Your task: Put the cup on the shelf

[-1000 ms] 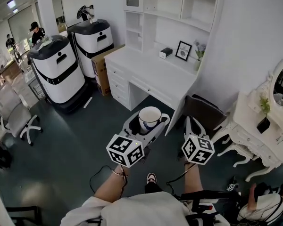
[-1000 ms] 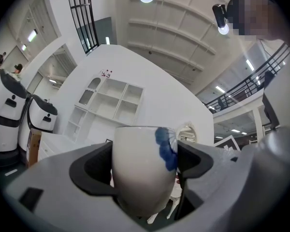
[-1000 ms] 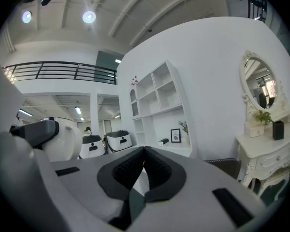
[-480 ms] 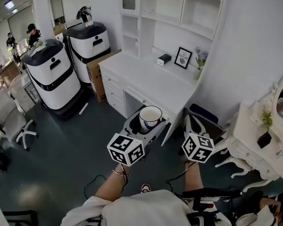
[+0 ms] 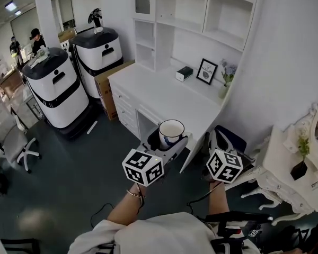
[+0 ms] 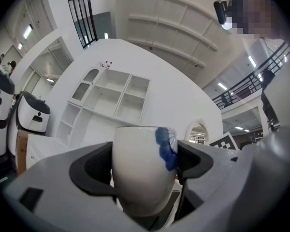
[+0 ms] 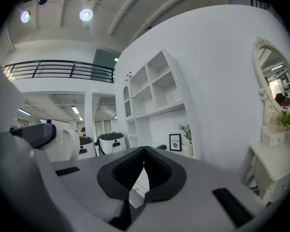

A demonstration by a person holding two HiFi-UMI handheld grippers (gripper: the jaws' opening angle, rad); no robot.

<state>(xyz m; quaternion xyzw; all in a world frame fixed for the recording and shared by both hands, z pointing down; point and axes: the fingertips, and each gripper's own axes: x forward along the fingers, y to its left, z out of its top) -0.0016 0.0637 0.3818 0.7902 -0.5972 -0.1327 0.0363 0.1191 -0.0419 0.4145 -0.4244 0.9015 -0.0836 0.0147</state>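
While held mid-air, not shelved yet. Left gripper (image 5: 168,144): closed partway onto cup (image 5: 171,130), dark pads (image 6: 94,166) pressed against both sides (white cup, blue mark toward the right in left gripper view). Upright, mouth up, just below centre of head view, overlapping front edge of desk (image 5: 164,91). Well below shelf (image 5: 196,9), whose white open compartments fill top centre of frame above the desk top.

Right gripper (image 7: 143,168): closed, pad tips touching, nothing between. Lower right of centre in head view, beside left gripper, clear of cup. Left cube (image 5: 143,167) and right cube (image 5: 224,166) nearest the camera, forearms below them at bottom of frame.

Along back of desk, left to right: dark box (image 5: 184,73), framed picture (image 5: 206,71), vase (image 5: 223,91) with flowers. Left of desk: carton (image 5: 108,78) on floor, then rear machine (image 5: 100,49) and front machine (image 5: 55,89), both white and black. Upper left corner: people (image 5: 36,38) in background (too small for detail). Left edge: office chair (image 5: 10,142). Lower right: white dresser (image 5: 286,189) with plant pot (image 5: 298,169) on top.
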